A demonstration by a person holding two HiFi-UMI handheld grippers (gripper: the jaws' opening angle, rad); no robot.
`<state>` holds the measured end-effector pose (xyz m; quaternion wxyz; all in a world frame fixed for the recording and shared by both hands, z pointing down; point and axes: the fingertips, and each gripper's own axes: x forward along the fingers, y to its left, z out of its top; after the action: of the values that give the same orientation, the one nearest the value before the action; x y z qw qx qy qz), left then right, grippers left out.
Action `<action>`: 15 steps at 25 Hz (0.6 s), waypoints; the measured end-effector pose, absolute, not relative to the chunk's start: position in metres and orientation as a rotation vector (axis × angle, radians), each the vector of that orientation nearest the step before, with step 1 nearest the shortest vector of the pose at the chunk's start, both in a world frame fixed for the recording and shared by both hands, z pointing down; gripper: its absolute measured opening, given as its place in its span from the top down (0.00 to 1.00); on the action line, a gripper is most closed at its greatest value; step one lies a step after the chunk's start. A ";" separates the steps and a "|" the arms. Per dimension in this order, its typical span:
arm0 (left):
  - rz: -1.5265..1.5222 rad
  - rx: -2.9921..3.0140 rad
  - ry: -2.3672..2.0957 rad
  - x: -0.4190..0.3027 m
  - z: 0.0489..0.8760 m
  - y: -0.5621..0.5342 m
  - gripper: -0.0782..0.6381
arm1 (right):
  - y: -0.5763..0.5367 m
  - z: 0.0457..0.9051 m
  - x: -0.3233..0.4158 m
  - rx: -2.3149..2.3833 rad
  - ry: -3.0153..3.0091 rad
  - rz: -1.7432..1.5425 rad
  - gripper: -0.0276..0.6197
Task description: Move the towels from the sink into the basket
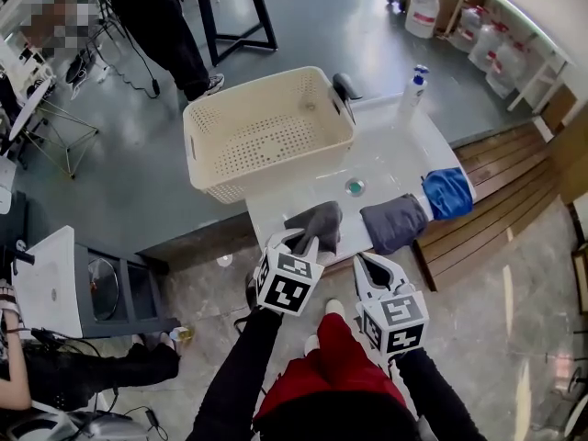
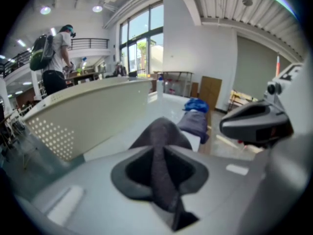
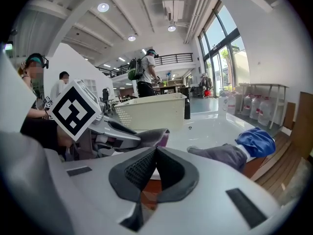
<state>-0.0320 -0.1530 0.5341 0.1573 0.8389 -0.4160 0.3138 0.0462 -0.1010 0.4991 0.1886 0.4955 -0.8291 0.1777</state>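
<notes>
A dark grey towel (image 1: 322, 220) hangs over the near rim of the white sink (image 1: 395, 150). My left gripper (image 1: 308, 240) is shut on this towel (image 2: 161, 141), whose fold runs down between the pads. A second grey towel (image 1: 393, 220) and a blue towel (image 1: 447, 192) are draped over the sink's right-hand rim. The cream perforated basket (image 1: 266, 131) stands at the sink's far left end. My right gripper (image 1: 366, 263) hovers just short of the rim, shut with nothing between its pads (image 3: 155, 153). In the right gripper view the second grey towel (image 3: 222, 155) and the blue towel (image 3: 255, 142) lie ahead.
A white pump bottle (image 1: 415, 90) stands at the sink's far corner, and a drain (image 1: 355, 186) sits in the basin. A wooden slatted platform (image 1: 514, 182) lies to the right. Someone in dark trousers (image 1: 170, 35) stands beyond the basket. White jugs (image 1: 487, 39) line the far wall.
</notes>
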 end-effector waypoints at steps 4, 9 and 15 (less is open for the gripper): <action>0.819 2.426 -1.201 -0.030 0.515 -0.158 0.79 | -0.104 0.493 0.047 1.403 -2.340 0.486 0.95; 0.773 2.460 -1.247 -0.032 0.488 -0.163 0.79 | -0.110 0.482 0.048 1.413 -2.351 0.463 0.95; 0.717 2.473 -1.330 -0.042 0.455 -0.171 0.79 | -0.124 0.463 0.047 1.419 -2.374 0.413 0.95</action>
<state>-0.0416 -0.1713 0.4552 0.1216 0.8469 -0.4556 0.2457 0.0474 -0.1244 0.4631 0.1719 0.5000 -0.8363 0.1454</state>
